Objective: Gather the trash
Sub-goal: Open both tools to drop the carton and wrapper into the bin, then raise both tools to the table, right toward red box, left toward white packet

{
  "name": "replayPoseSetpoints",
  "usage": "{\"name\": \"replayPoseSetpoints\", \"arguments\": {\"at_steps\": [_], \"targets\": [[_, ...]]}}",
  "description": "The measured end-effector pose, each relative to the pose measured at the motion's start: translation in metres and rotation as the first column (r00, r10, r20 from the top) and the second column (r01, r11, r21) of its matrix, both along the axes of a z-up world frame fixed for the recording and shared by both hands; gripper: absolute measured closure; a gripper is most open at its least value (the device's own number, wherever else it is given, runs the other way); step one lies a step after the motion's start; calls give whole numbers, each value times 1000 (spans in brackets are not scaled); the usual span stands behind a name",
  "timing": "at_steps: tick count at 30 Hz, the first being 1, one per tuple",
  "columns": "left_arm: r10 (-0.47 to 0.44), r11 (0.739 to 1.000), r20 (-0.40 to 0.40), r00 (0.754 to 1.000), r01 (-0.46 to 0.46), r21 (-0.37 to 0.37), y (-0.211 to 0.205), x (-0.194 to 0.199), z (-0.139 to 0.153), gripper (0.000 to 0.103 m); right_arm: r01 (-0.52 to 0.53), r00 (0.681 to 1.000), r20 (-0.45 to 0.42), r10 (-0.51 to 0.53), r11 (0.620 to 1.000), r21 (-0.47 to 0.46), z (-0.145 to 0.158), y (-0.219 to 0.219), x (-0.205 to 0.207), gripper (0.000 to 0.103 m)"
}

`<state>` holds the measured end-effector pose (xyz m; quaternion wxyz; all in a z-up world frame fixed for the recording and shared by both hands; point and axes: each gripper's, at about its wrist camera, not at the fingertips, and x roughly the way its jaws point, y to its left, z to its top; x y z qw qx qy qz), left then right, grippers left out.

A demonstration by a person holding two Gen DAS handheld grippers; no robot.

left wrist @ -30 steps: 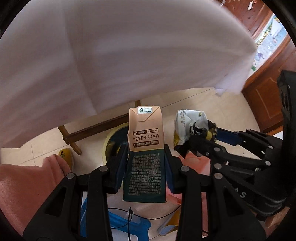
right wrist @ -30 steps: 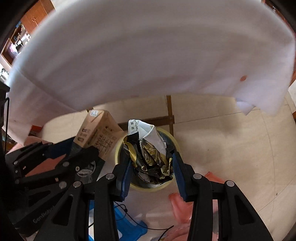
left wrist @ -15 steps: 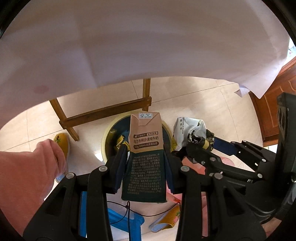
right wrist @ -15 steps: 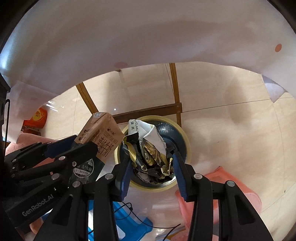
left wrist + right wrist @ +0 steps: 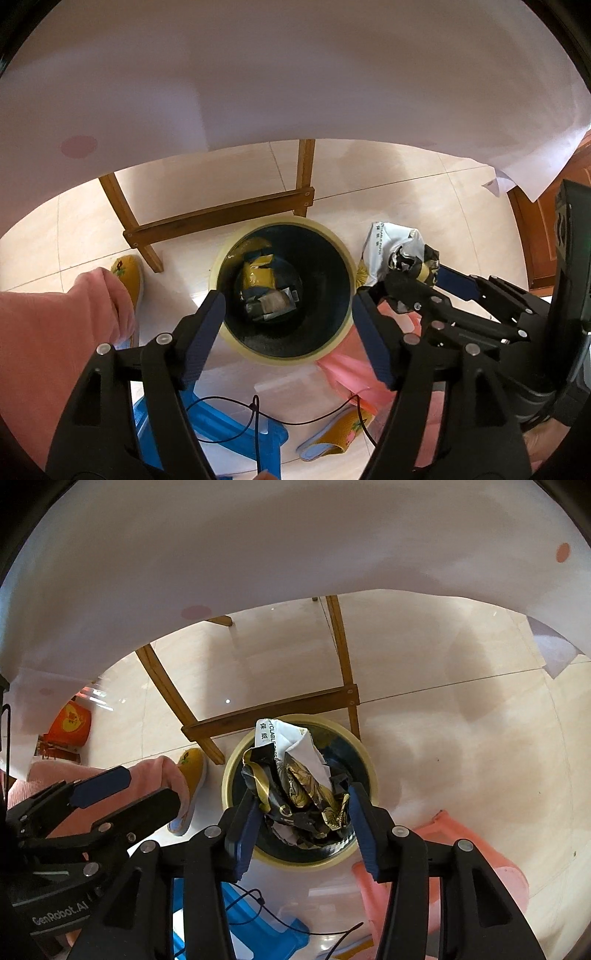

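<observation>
A crumpled wad of black-and-gold and white wrappers [image 5: 295,779] is seen between the blue pads of the right gripper [image 5: 301,823], directly above the mouth of a round waste bin [image 5: 364,753] with a pale yellow rim and a dark inside. The right gripper's jaws are opening, yet the wad is wedged between both pads and is hanging free of the bin. In the left wrist view the same wad [image 5: 399,254] is found just beside the bin's right rim [image 5: 343,258], at the tip of the right gripper. The left gripper [image 5: 288,325] is held over the bin with its jaws opening and nothing between them. At the bottom of the bin a milk carton [image 5: 271,301] is lying on its side against a yellow packet [image 5: 258,275]. The bin is standing on a pale tiled floor [image 5: 461,738], close to the wooden legs and crossbar [image 5: 221,214] of a table, whose white cloth [image 5: 295,74] is hanging across the upper part of both views. A yellow slipper [image 5: 129,273] under a pink trouser leg [image 5: 48,332] is placed left of the bin, a pink plastic stool [image 5: 480,853] right of it, and a blue plastic stool [image 5: 236,435] with a thin black cable [image 5: 258,417] lying over it nearer the cameras. A second yellow slipper [image 5: 332,432] is lying beside the blue stool.
</observation>
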<state>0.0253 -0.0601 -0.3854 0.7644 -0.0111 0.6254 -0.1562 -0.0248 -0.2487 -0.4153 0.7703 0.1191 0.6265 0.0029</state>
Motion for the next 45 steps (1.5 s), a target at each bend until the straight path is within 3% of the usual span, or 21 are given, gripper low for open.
{"name": "replayPoseSetpoints", "arguments": {"at_steps": [9,20,27,33,38,42,45], "targets": [[50,999,-32,998,-49,23,11,-2,-2,34,-16,999,-41,18,999,39,-2,6,5,39],[97,995,-63,993,-95,33,20,-9,5,33,-43,999,-11,43,999,28,12,15,2,39],[62,997,-47,997,-60,42,17,-26,18,32,-51,999,18,51,999,4,24,14,-8,39],[38,999,-4,999,-38,20,14,-31,48,32,-55,997,44,56,998,-36,56,18,-21,39],[-47,998,55,997,45,41,4,-33,89,31,-58,996,62,61,997,-58,89,22,-29,39],[-82,997,94,992,82,3,7,-37,124,21,-60,995,81,65,996,-69,118,25,-33,33],[-107,994,123,987,109,-8,11,-38,146,20,-62,992,104,69,996,-65,145,30,-37,32]]}}
